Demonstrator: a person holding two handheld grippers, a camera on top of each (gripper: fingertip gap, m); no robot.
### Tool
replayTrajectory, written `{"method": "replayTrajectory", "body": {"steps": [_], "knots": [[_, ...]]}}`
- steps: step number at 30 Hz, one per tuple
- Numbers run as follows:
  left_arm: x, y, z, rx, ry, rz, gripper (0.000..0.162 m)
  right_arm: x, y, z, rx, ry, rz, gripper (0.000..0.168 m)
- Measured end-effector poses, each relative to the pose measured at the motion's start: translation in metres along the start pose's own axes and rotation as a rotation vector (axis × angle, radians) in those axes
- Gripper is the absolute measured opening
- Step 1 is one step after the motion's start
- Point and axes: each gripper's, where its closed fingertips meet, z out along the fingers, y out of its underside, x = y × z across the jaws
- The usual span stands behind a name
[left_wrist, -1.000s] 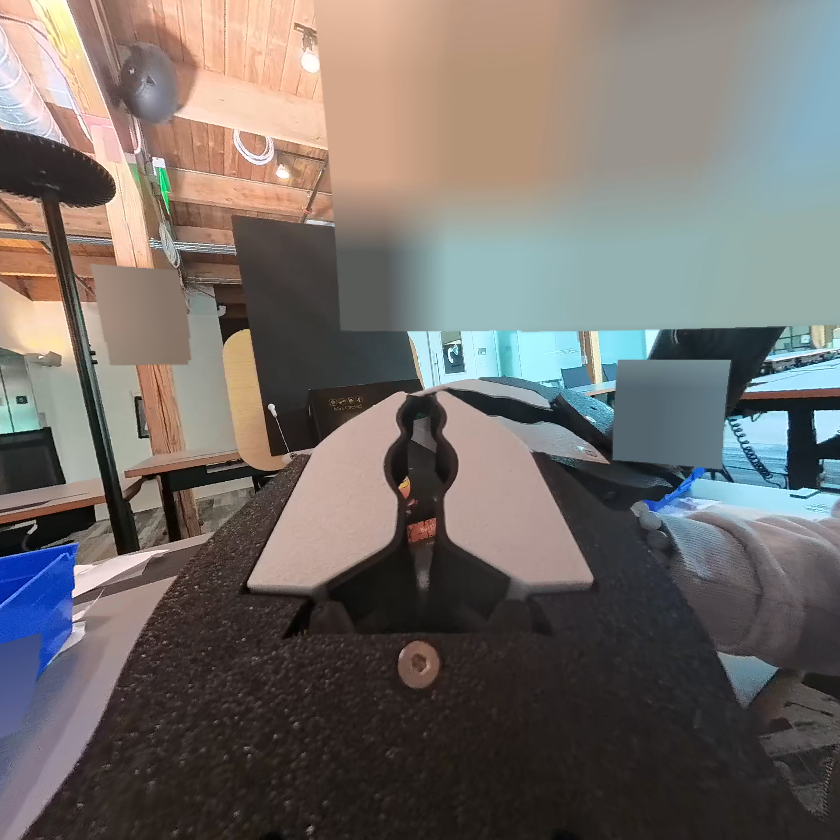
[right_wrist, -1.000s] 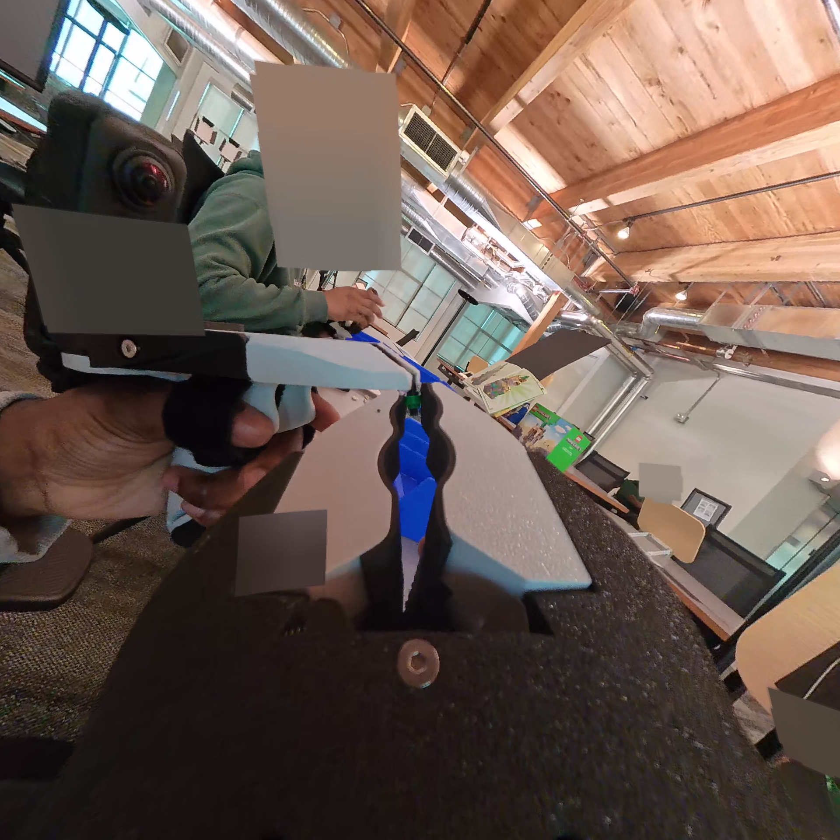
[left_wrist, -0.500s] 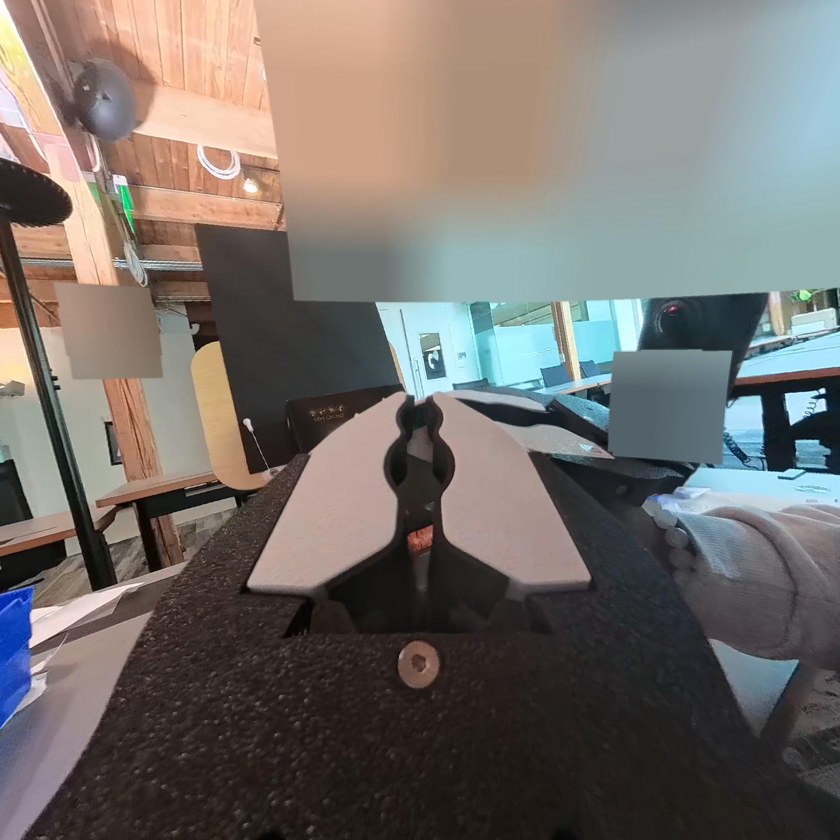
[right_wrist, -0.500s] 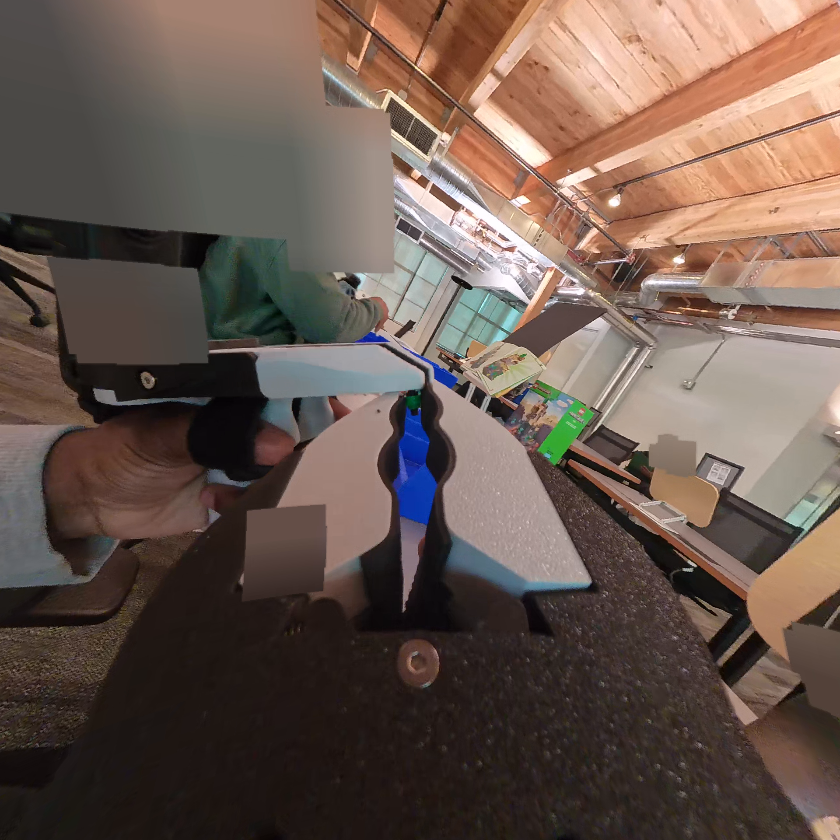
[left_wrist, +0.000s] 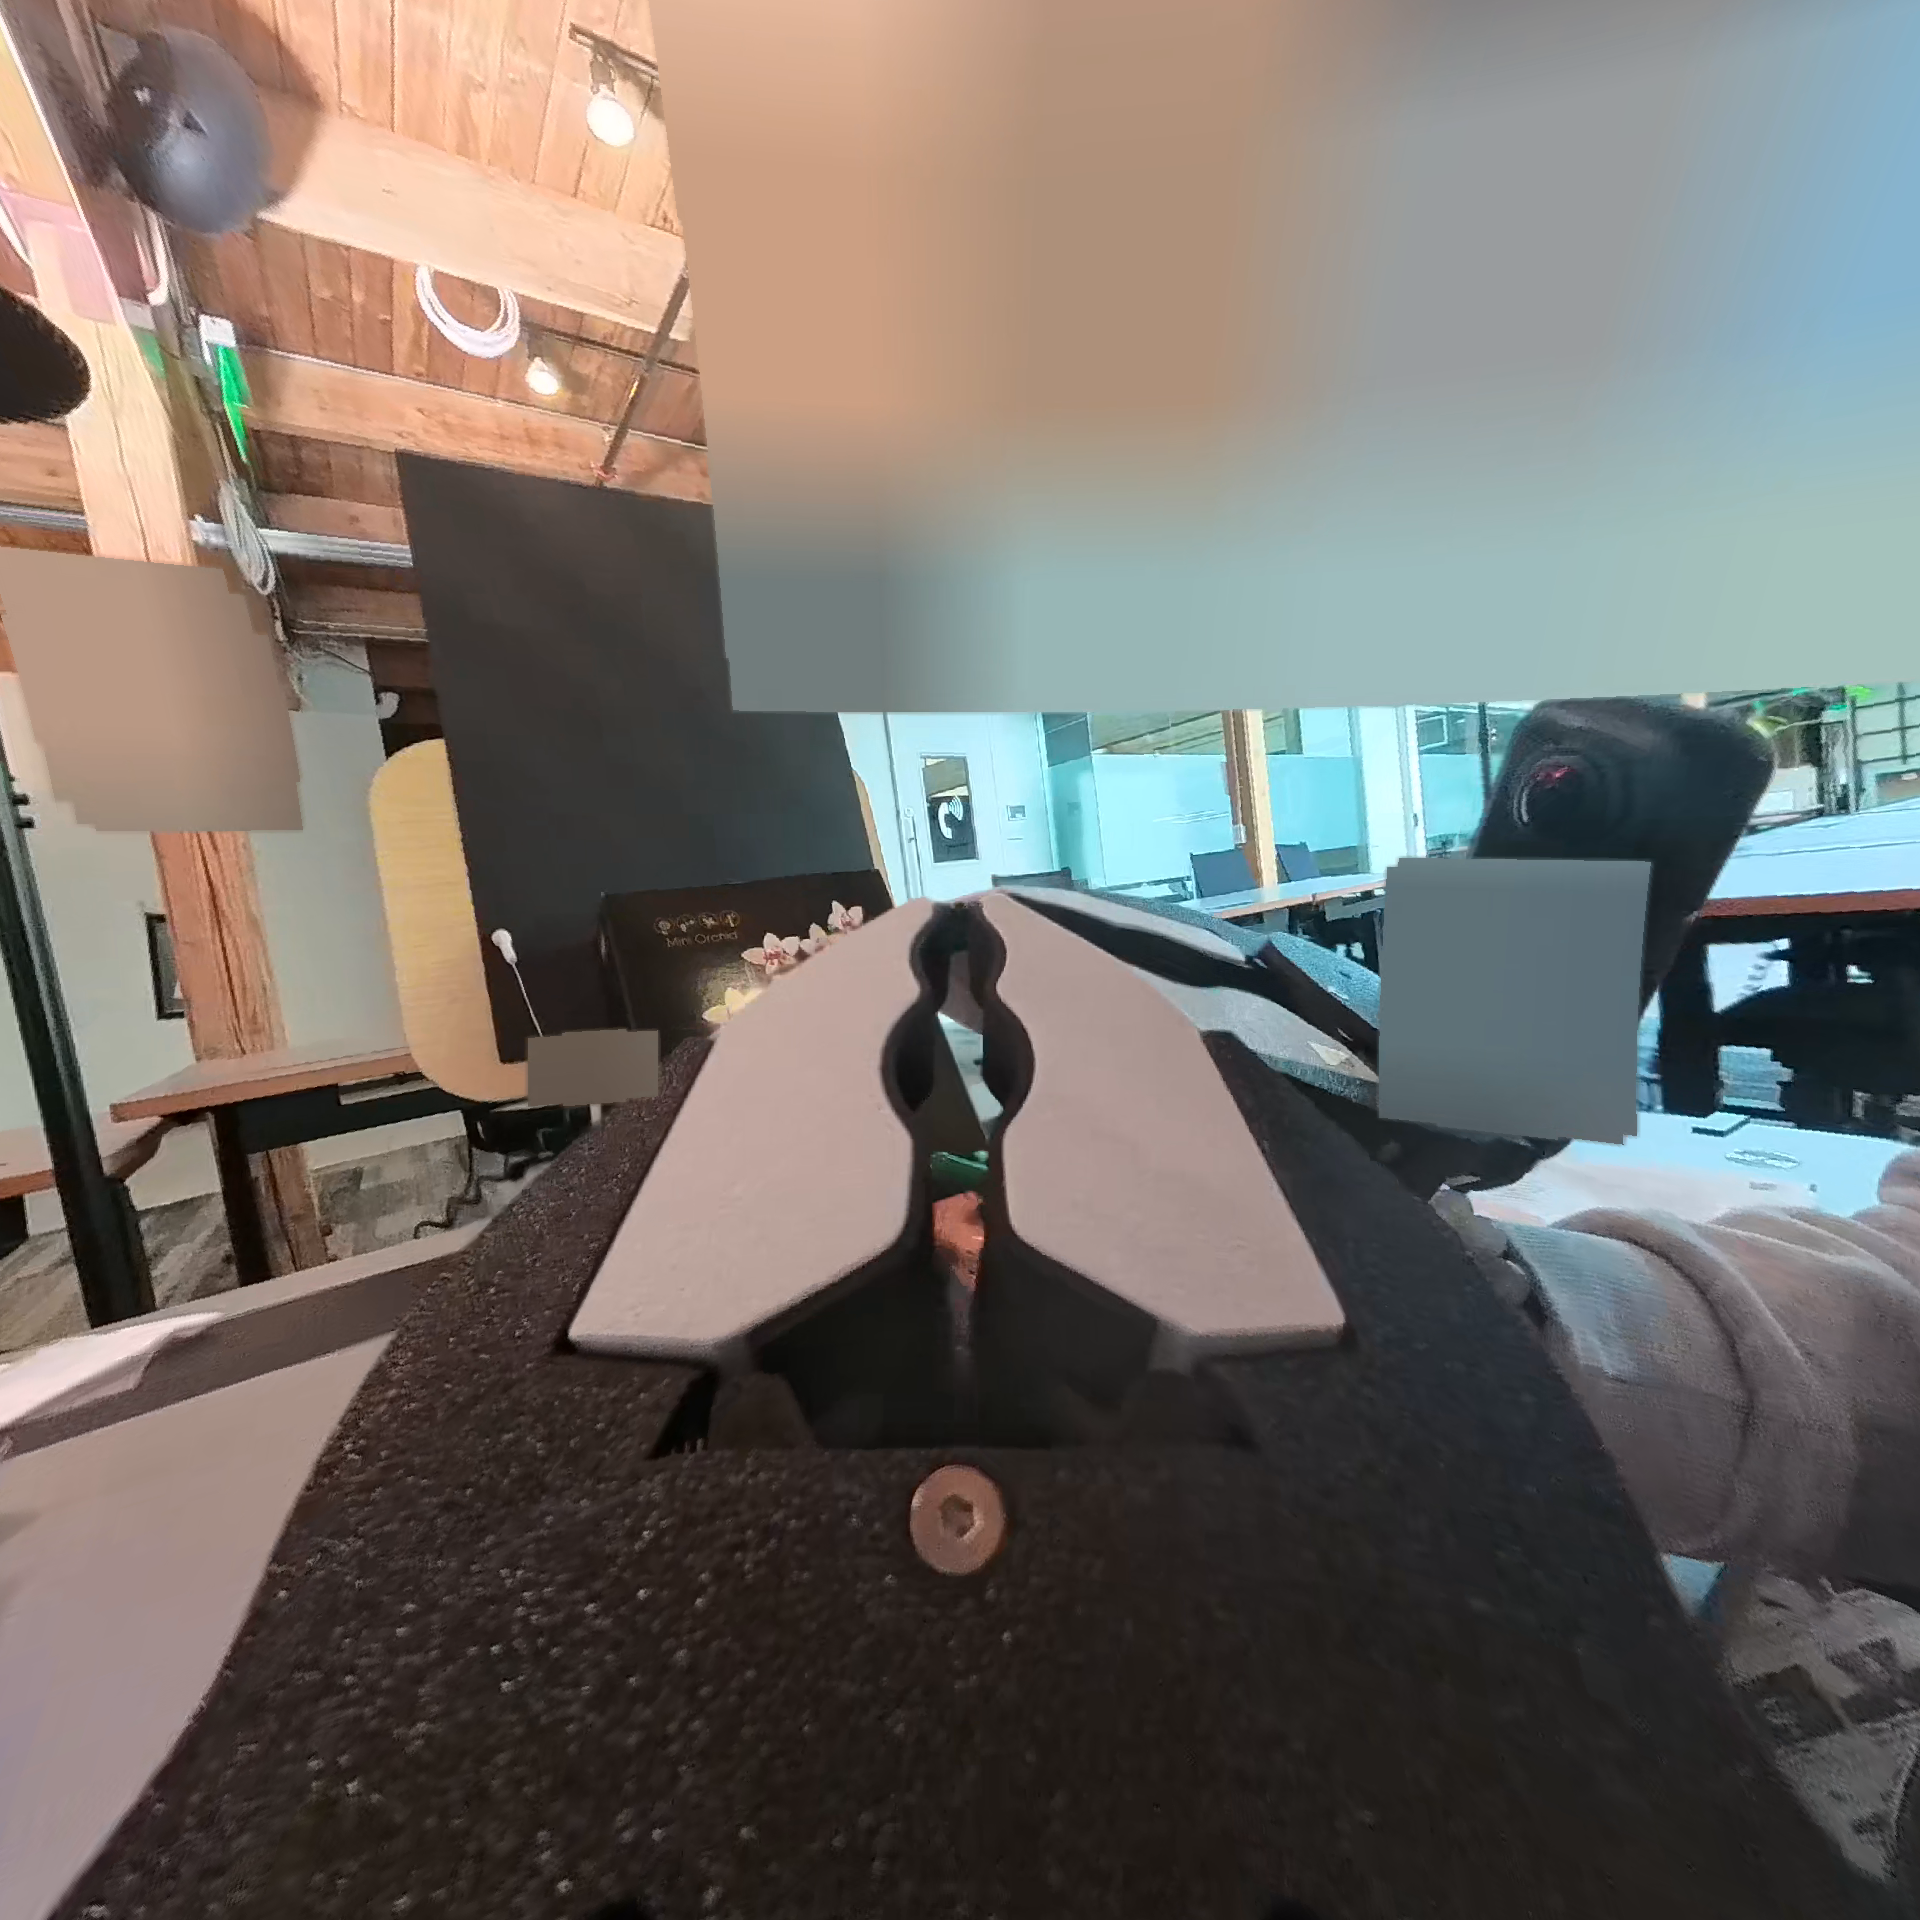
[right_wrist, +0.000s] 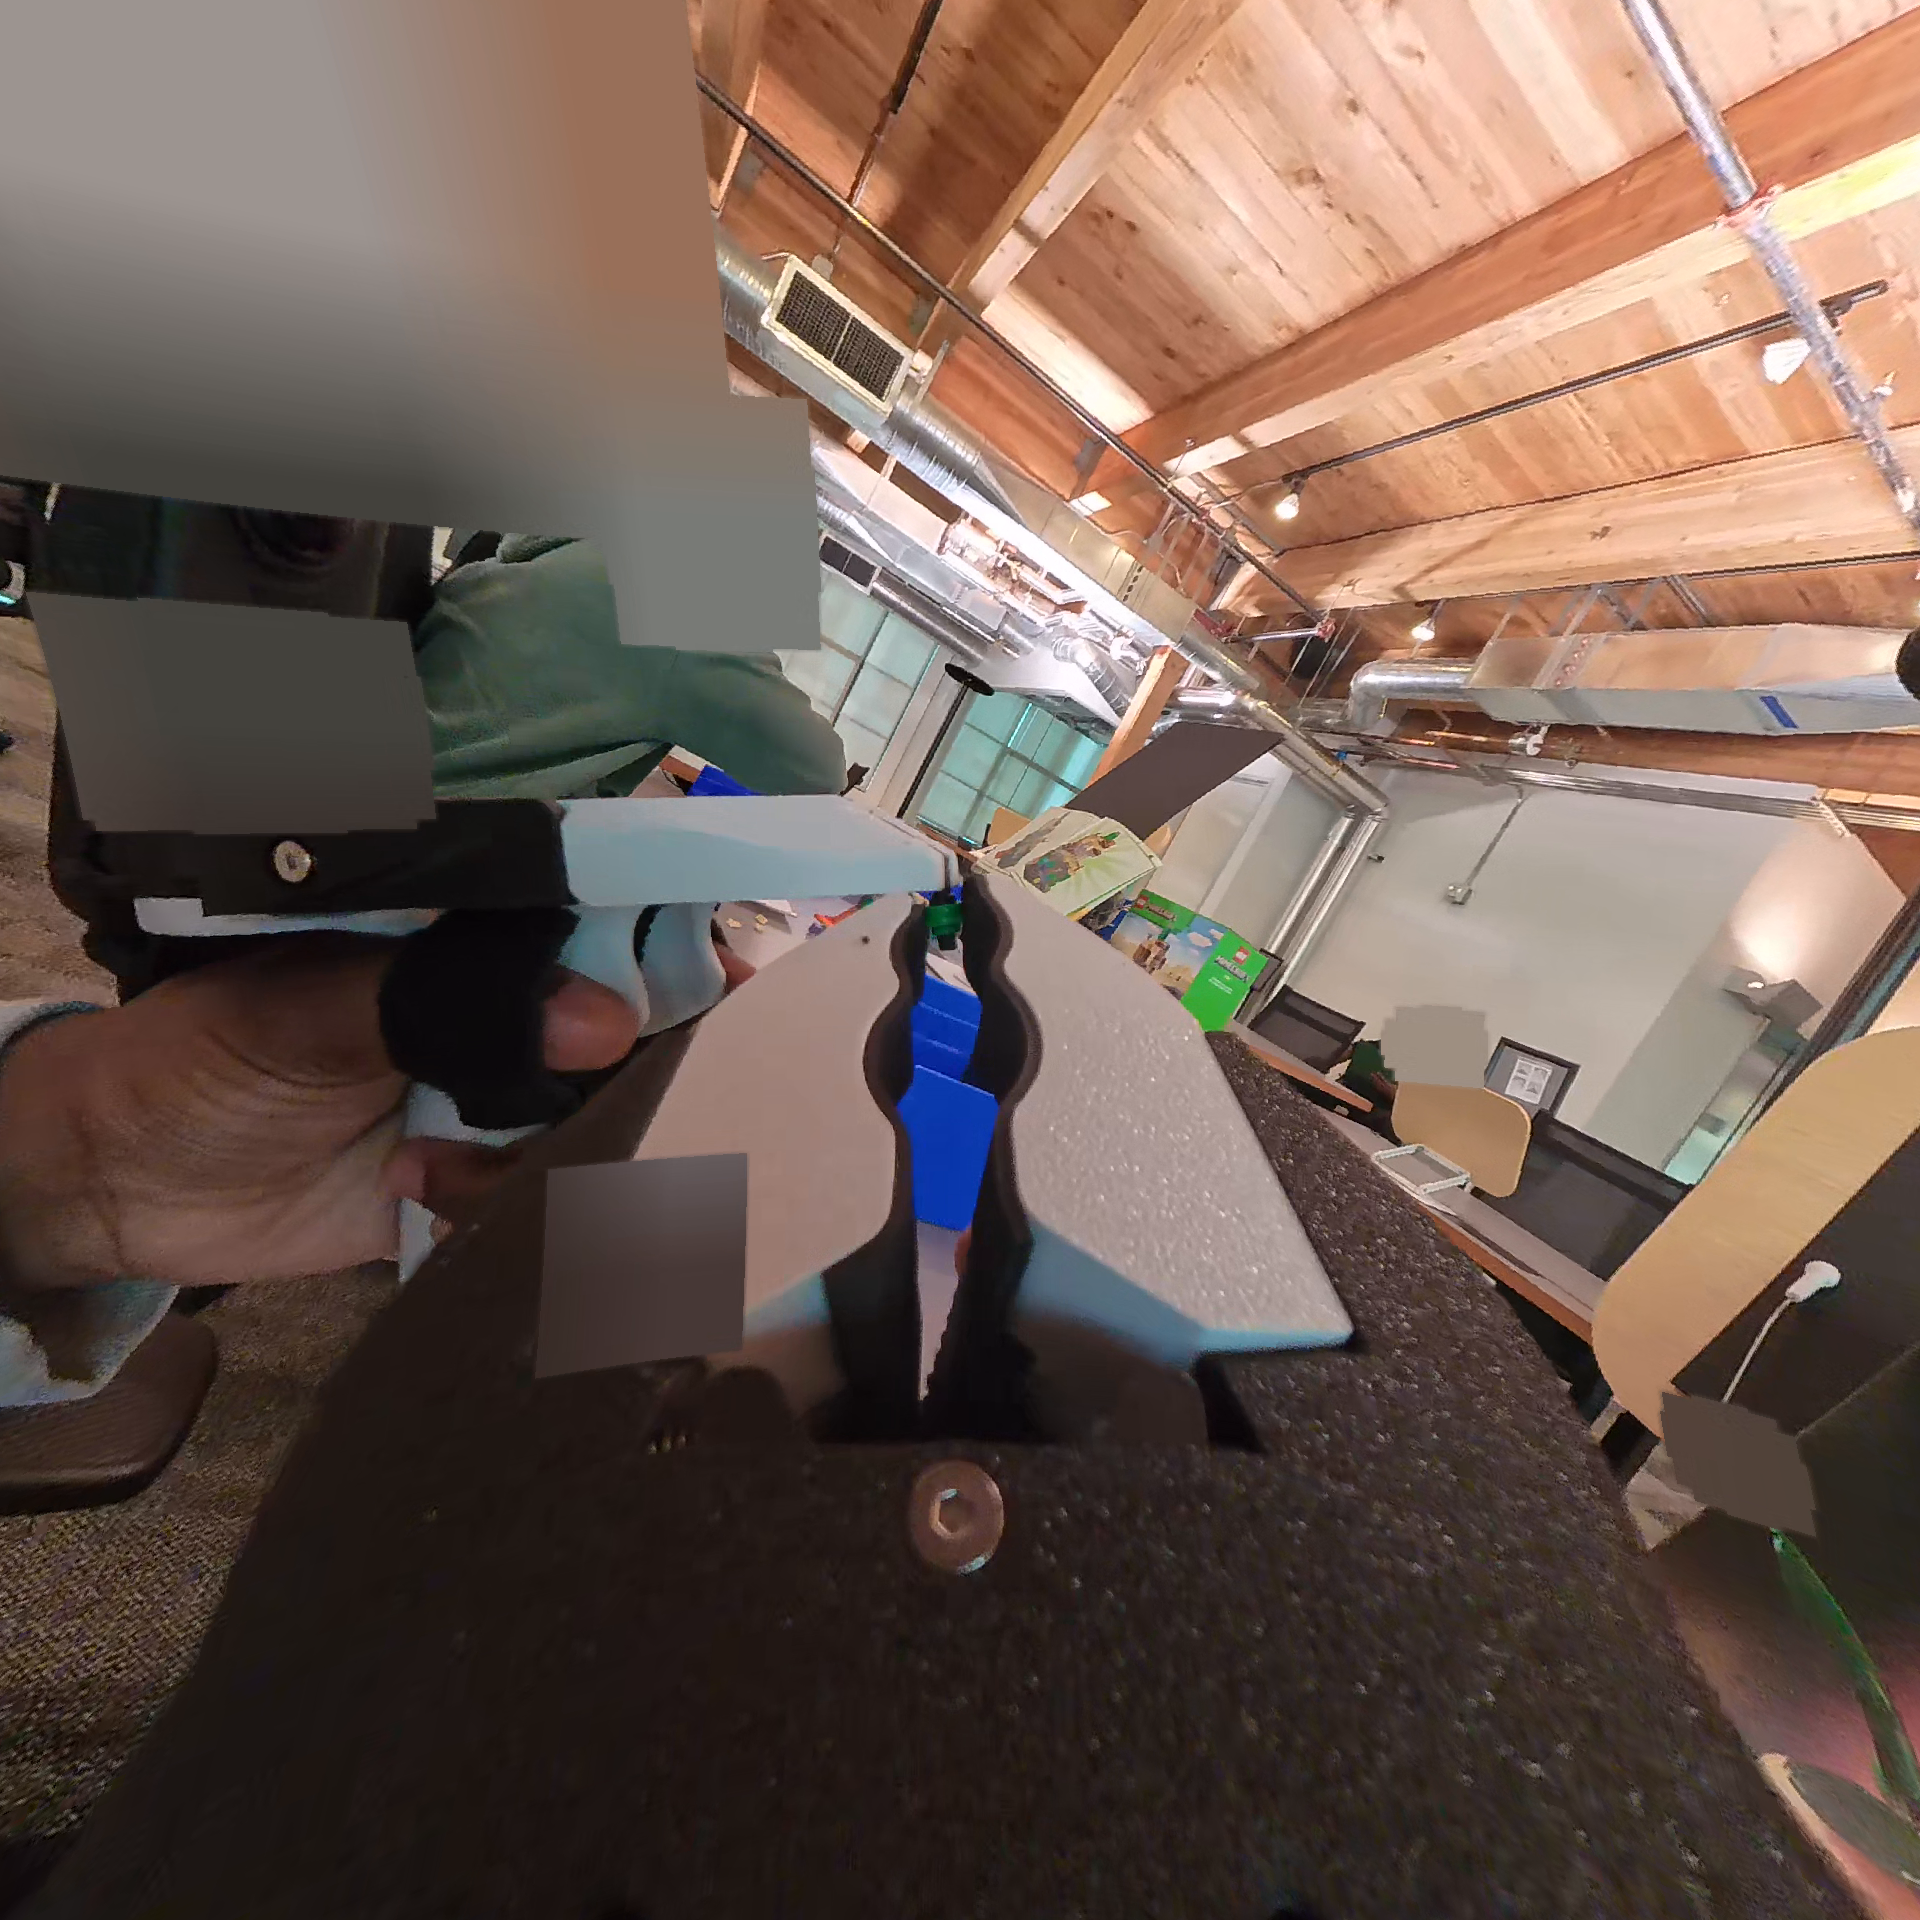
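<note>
Both grippers are held up in the air with their tips meeting. In the left wrist view my left gripper (left_wrist: 961, 914) is shut, with a small dark green piece (left_wrist: 963, 910) pinched at its very tip. The right gripper (left_wrist: 1143, 940) lies just behind it, seen from the side. In the right wrist view my right gripper (right_wrist: 945, 899) is nearly shut on a small green piece (right_wrist: 941, 921) at its tips. The left gripper (right_wrist: 930, 862), held in a bare hand (right_wrist: 208, 1122), comes in from the left and touches that piece from above.
A dark box printed with orchid flowers (left_wrist: 727, 966) and a black panel (left_wrist: 582, 748) stand behind. Blue bins (right_wrist: 945, 1122) and colourful toy boxes (right_wrist: 1195, 956) sit on tables. A person in a green top (right_wrist: 582, 707) sits at the left. A green leaf (right_wrist: 1829, 1673) shows at bottom right. My left and right fingertips are right by each other.
Both grippers have swung a little while staying tip to tip. The blue bin has slid out of the left wrist view. The jaws stay closed as before.
</note>
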Motion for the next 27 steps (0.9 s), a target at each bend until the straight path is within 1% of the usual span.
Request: {"method": "replayTrajectory", "body": {"steps": [2,6,13,15,18,19,20,21,22,23,24,25,26,27], "knots": [[0.001,0.002,0.002,-0.011,0.008,-0.033,0.003,-0.001,0.002,-0.001,-0.008,0.004,-0.013,0.007],[0.001,0.001,0.003,0.005,-0.006,-0.032,0.002,0.000,0.001,-0.001,-0.004,0.009,-0.007,0.006],[0.000,-0.005,0.001,0.078,-0.062,-0.053,0.001,-0.004,-0.002,0.002,-0.003,0.011,0.031,0.006],[-0.002,-0.003,0.000,0.053,-0.074,-0.037,0.001,-0.004,0.003,0.003,-0.052,0.010,-0.022,0.006],[0.000,0.001,-0.003,0.011,-0.102,0.056,0.001,-0.006,0.008,0.002,-0.137,0.025,-0.211,0.005],[0.001,0.001,-0.005,0.006,-0.109,0.062,0.000,-0.007,0.010,0.002,-0.155,0.029,-0.230,0.006],[0.013,-0.012,-0.007,0.088,-0.043,0.061,0.000,-0.004,0.031,0.004,-0.275,0.031,-0.204,0.006],[0.031,-0.035,-0.009,0.181,0.033,0.072,0.000,0.000,0.084,-0.002,-0.497,0.016,-0.178,0.006],[0.033,-0.045,-0.006,0.169,-0.006,0.167,0.000,0.004,0.104,-0.011,-0.488,0.048,-0.100,0.006],[0.014,-0.042,-0.007,0.109,-0.115,0.273,0.000,0.004,0.083,-0.014,-0.355,0.056,0.007,0.005],[-0.008,-0.031,-0.013,0.072,-0.158,0.206,0.000,0.008,0.063,-0.013,-0.293,0.067,0.054,0.005],[-0.022,-0.020,-0.019,0.069,-0.145,0.047,0.000,0.012,0.051,-0.012,-0.260,0.078,0.050,0.005],[-0.029,-0.011,-0.022,0.066,-0.151,-0.018,0.000,0.015,0.044,-0.013,-0.219,0.076,0.078,0.005],[-0.027,-0.001,-0.020,0.024,-0.153,0.020,0.000,0.017,0.047,-0.014,-0.220,0.076,0.120,0.005]]}}
